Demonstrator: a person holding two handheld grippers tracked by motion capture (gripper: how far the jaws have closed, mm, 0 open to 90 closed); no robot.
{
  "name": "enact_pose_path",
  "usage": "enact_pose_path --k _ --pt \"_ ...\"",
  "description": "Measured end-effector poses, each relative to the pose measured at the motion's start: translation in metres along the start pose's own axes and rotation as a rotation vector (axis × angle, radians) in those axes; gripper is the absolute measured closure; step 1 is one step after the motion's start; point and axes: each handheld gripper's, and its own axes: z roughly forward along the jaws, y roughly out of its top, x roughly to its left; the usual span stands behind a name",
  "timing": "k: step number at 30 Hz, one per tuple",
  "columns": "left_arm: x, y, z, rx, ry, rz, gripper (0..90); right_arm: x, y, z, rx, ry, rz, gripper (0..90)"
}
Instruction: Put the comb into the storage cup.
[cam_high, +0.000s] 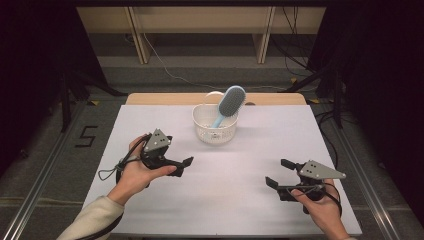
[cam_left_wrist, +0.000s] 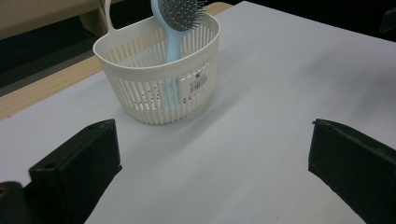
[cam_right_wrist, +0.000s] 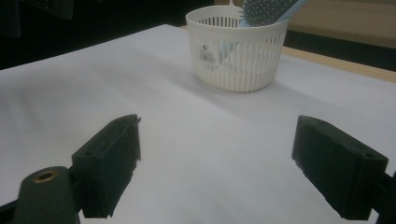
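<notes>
Both grippers hang above the white surface (cam_high: 150, 210), nothing in them: left gripper (cam_high: 186, 165) spread wide, right gripper (cam_high: 278, 173) spread wide too. The white basket (cam_high: 215, 131) sits at the far middle, well apart from both. Inside it the blue hairbrush (cam_high: 231, 102) stands handle down, leaning, its handle half hidden behind the slats; the gripper views cut off its head.

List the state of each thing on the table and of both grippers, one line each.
basket: upright on the white table cover, holding the brush.
hairbrush: handle down in the basket, leaning, bristle head above the rim.
left gripper: open, holding nothing.
right gripper: open, holding nothing.
</notes>
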Motion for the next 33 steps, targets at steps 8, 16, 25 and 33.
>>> enact_pose_path --k 8,16,25,33 --pt "0.001 -0.011 -0.009 -0.007 0.005 0.009 1.5 0.000 0.000 0.000 0.002 -0.001 0.004 16.0" --pt "0.004 -0.022 -0.016 -0.008 0.021 0.031 1.5 0.000 0.000 0.000 0.001 -0.002 0.004 16.0" --pt "0.005 -0.033 -0.022 0.005 0.011 0.053 1.6 0.000 0.000 0.000 0.001 -0.003 0.005 16.0" --pt "0.006 -0.047 -0.026 0.016 0.030 0.084 2.4 0.000 0.000 -0.001 -0.001 -0.004 0.006 16.0"
